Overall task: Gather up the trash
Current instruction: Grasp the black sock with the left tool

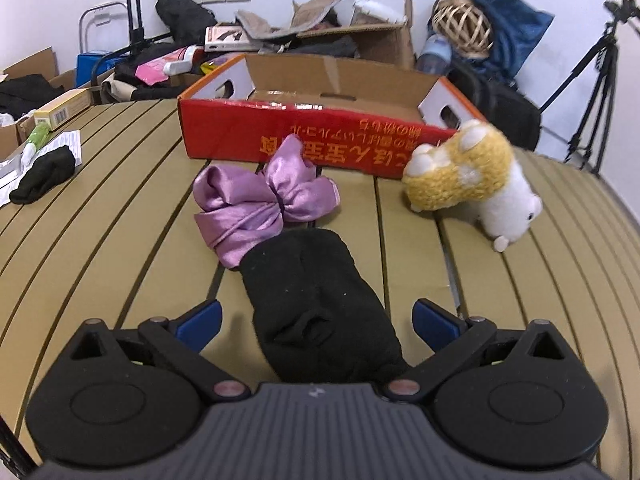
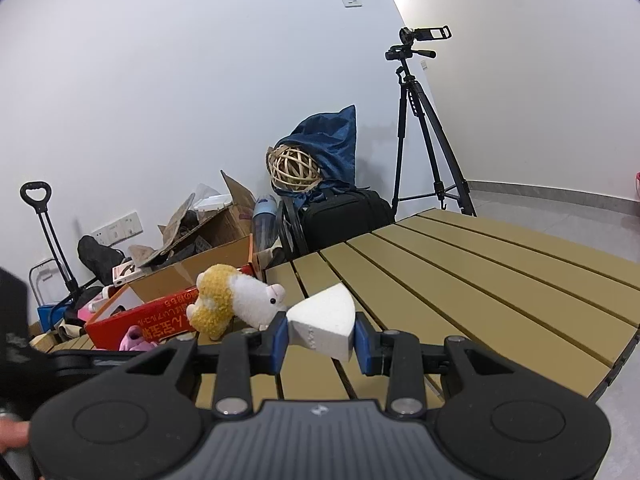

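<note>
Right gripper (image 2: pixel 320 338) fingers clamp a white foam wedge (image 2: pixel 322 324). Left gripper (image 1: pixel 318 322) fingers spread wide over a black sock (image 1: pixel 316 304) on the counter (image 1: pixel 120 240), not gripping.

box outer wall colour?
Red with orange lettering on the box; clearest in the left wrist view.

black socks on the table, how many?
2. One black sock lies between the open left gripper fingers, touching the purple satin cloth; another sits at the table's left edge on papers. Others may be hidden.
</note>
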`<act>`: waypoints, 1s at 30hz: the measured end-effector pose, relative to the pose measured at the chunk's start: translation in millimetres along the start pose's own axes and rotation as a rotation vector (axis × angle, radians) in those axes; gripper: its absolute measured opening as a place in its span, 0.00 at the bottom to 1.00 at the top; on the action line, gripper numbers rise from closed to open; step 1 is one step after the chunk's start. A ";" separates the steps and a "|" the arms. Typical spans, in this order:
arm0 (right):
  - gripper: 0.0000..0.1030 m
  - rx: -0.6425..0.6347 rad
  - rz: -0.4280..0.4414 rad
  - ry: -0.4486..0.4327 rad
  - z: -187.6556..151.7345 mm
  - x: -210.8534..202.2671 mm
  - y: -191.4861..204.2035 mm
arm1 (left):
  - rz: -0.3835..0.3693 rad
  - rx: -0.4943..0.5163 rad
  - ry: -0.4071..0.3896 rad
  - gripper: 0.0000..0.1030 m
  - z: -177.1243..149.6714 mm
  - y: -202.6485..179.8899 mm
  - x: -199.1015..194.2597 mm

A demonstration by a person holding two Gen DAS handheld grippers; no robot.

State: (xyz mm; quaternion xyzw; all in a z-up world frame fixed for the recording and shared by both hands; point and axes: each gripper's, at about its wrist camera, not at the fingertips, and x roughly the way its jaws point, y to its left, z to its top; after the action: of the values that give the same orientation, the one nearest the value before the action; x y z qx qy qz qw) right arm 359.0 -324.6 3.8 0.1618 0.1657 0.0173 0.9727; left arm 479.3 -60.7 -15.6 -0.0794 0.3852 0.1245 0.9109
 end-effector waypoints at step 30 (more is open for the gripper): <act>0.33 0.028 -0.028 0.065 -5.1 14.7 -9.4 | 0.077 0.033 -0.045 0.60 -14.3 -0.2 13.1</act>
State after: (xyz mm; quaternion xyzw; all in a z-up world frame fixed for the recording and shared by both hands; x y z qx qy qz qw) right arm 371.1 -330.6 -8.4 0.1722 0.1998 0.0064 0.9646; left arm 478.5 -62.1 -34.9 -0.0468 0.3692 0.1549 0.9151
